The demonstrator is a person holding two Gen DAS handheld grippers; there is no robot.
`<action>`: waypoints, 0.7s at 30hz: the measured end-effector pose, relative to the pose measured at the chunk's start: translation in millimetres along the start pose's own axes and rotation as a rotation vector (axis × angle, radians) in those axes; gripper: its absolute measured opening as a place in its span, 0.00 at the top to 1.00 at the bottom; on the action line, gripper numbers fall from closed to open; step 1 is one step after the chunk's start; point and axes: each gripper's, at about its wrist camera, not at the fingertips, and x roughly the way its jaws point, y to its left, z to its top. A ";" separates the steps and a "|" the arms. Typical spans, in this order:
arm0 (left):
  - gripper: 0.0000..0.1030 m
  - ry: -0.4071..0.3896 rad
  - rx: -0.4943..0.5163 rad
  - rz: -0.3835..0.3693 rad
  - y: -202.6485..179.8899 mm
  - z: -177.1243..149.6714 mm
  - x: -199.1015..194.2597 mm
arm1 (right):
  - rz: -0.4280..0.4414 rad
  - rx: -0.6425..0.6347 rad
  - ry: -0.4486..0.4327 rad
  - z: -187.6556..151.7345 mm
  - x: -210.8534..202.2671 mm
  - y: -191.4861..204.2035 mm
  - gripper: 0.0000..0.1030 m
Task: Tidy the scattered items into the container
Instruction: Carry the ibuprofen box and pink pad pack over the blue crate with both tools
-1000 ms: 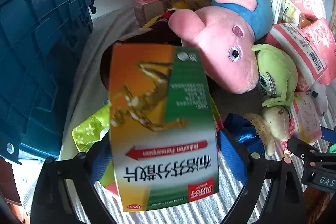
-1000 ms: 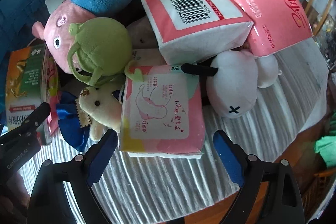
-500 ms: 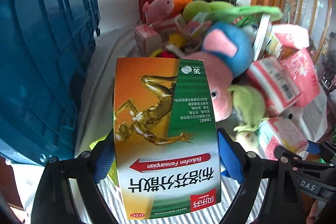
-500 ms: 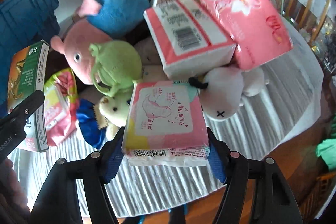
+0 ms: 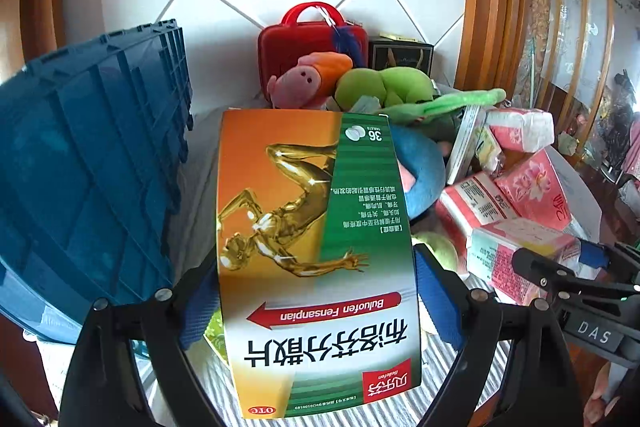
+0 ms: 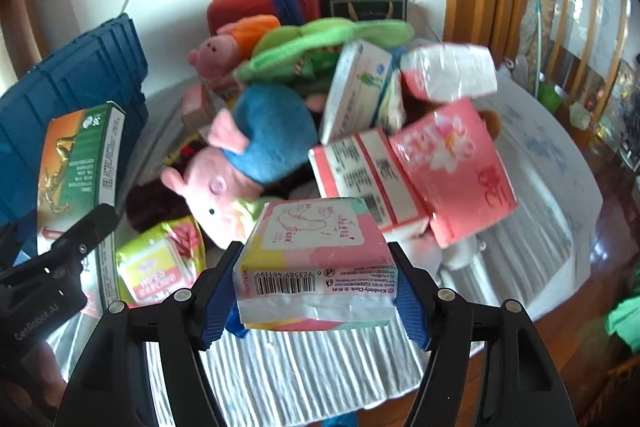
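Observation:
My left gripper (image 5: 316, 301) is shut on a tall orange and green medicine box (image 5: 316, 259), held up off the table. The same box (image 6: 76, 163) shows at the left of the right wrist view. My right gripper (image 6: 316, 291) is shut on a pink tissue pack (image 6: 316, 259) with a barcode facing me, lifted above the striped cloth. The blue crate (image 5: 80, 163) stands at the left, its ribbed wall towards me. The right gripper (image 5: 580, 287) also shows at the right edge of the left wrist view.
A heap lies on the table: a pink and blue pig plush (image 6: 244, 163), green plush (image 6: 320, 43), pink tissue packs (image 6: 452, 167), a white box (image 6: 360, 91), a green snack bag (image 6: 160, 263). A red case (image 5: 312, 47) stands against the tiled wall. The table edge (image 6: 560, 267) runs at the right.
Both grippers have risen with their loads. The right gripper, open around the tissue pack a second ago, closed on it and lifted it. The pile now sits lower and farther off.

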 end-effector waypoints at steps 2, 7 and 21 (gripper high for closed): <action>0.14 -0.007 -0.010 0.002 0.9 3.5 -3.8 | 0.019 -0.015 -0.018 9.5 -10.5 0.4 0.33; 0.14 -0.057 -0.029 0.023 1.7 17.3 -20.6 | 0.067 -0.066 -0.078 34.3 -18.2 18.2 0.33; 0.14 -0.268 -0.125 0.172 67.3 102.9 -100.8 | 0.232 -0.248 -0.367 143.3 -94.0 109.9 0.33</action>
